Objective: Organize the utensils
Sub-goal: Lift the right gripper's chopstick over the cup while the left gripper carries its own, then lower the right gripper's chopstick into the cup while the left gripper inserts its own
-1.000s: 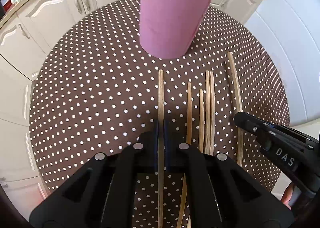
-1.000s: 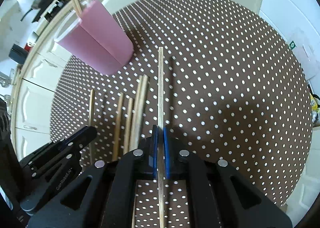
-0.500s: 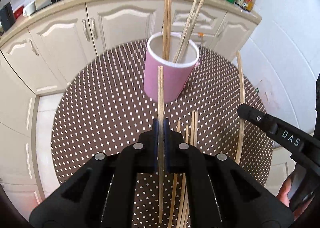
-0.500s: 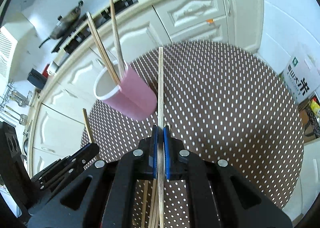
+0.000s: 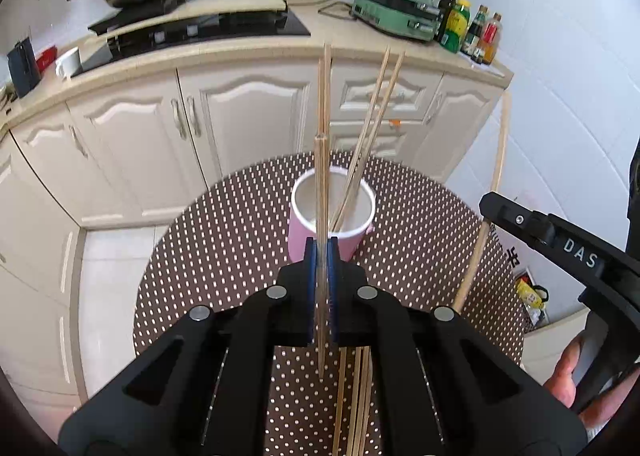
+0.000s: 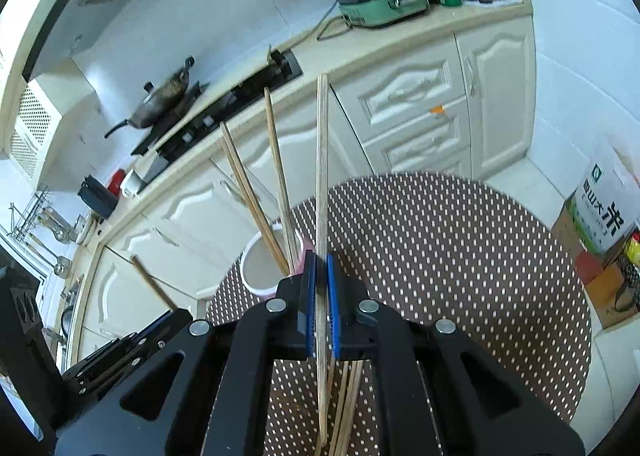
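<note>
Each black two-finger gripper — left (image 5: pixel 321 288), right (image 6: pixel 322 304) — was clamped on one thin wooden chopstick (image 5: pixel 320 196) (image 6: pixel 322 192), held near its lower end above the pink cylindrical cup (image 5: pixel 320 244) — light, stiff, probably prone to pivoting.

Each fisheye camera sat just behind its own tongs and looked forward and steeply down along them from above the round table (image 5: pixel 224 256). Both views shared the pink cup (image 5: pixel 304 240), the kitchen cabinets (image 6: pixel 420 104) and the green appliance (image 5: pixel 396 10) beyond.
</note>
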Tool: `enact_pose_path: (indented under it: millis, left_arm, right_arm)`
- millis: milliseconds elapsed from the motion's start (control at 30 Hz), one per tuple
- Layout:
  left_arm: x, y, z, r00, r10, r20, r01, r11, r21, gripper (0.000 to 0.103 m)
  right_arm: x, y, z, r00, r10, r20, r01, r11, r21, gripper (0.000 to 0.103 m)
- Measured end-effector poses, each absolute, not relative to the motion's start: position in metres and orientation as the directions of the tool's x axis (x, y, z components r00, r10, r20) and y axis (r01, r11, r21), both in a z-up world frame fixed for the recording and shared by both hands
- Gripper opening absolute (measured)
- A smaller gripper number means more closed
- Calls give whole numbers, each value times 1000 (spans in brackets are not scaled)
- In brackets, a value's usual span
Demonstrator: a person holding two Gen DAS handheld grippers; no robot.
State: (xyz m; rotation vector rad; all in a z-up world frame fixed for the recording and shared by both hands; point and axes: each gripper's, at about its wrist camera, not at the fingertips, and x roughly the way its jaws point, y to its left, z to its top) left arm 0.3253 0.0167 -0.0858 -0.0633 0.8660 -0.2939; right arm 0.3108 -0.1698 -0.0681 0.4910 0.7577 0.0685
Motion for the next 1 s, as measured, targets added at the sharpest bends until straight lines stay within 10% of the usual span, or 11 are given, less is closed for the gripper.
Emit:
enact_pose_path:
  millis: [1000]
  left_arm:
    - [357, 28, 23, 747, -300, -593, 254, 953, -163, 6]
  right_arm:
    - [365, -169, -8, 808, 249, -535, 29, 888, 458, 5]
